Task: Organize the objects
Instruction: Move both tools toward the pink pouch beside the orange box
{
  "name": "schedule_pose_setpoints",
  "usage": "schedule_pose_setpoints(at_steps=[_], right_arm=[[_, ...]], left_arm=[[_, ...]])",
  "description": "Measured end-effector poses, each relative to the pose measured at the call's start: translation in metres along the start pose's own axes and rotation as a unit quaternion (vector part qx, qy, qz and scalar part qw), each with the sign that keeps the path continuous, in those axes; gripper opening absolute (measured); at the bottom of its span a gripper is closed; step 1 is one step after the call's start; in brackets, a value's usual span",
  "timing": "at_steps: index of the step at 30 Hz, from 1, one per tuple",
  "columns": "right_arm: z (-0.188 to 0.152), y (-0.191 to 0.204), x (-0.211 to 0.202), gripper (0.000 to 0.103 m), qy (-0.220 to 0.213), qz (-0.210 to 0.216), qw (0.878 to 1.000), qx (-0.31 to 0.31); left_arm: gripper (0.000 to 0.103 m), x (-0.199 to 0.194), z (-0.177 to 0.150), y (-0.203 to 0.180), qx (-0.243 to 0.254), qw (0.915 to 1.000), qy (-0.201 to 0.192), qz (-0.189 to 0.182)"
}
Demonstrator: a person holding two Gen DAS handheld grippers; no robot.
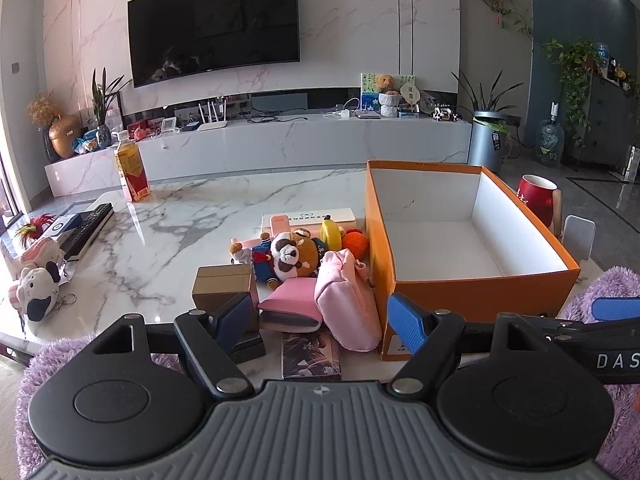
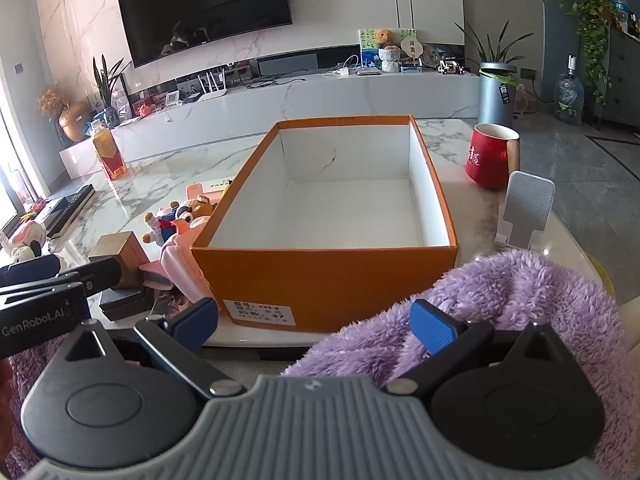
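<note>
Both my grippers gape, gripping nothing. Left gripper (image 1: 322,320): pink pouch (image 1: 346,300) between fingers (image 1: 406,322), toy pile at 12 o'clock. Right gripper (image 2: 316,322): orange box (image 2: 320,272) at 12 o'clock on worktop (image 2: 168,168).

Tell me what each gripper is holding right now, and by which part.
Nothing is held. The left gripper stands open before the pink fabric pouch; the right gripper stands open before the orange cardboard box.

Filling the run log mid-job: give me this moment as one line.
stage: start, nothing picked | left gripper: open, empty, facing toy pile | right gripper: open, empty, facing orange box | box: empty
</note>
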State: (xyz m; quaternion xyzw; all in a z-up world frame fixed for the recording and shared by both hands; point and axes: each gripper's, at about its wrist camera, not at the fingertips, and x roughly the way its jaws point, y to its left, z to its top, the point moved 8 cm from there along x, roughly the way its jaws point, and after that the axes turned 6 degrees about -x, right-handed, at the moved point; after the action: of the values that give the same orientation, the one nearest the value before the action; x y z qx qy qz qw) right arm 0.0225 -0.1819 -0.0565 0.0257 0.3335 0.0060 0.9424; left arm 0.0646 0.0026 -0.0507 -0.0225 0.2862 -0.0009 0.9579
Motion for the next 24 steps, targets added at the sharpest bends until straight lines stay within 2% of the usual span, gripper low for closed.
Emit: schedule_pose_setpoints(at_steps=[18, 24], right_arm=[[-0.001, 0.010, 0.004, 0.102, 0.011, 0.004, 1.000, -0.016], [0.000, 0.016, 0.008, 0.102, 0.015, 0.016, 1.000, -0.017]], left_arm=[[0.088, 0.003, -0.003, 0.007, -0.009, 0.9999, 0.007, 0.003], [0.088, 0.005, -0.004, 0.008, -0.010, 0.9998, 0.018, -0.006]])
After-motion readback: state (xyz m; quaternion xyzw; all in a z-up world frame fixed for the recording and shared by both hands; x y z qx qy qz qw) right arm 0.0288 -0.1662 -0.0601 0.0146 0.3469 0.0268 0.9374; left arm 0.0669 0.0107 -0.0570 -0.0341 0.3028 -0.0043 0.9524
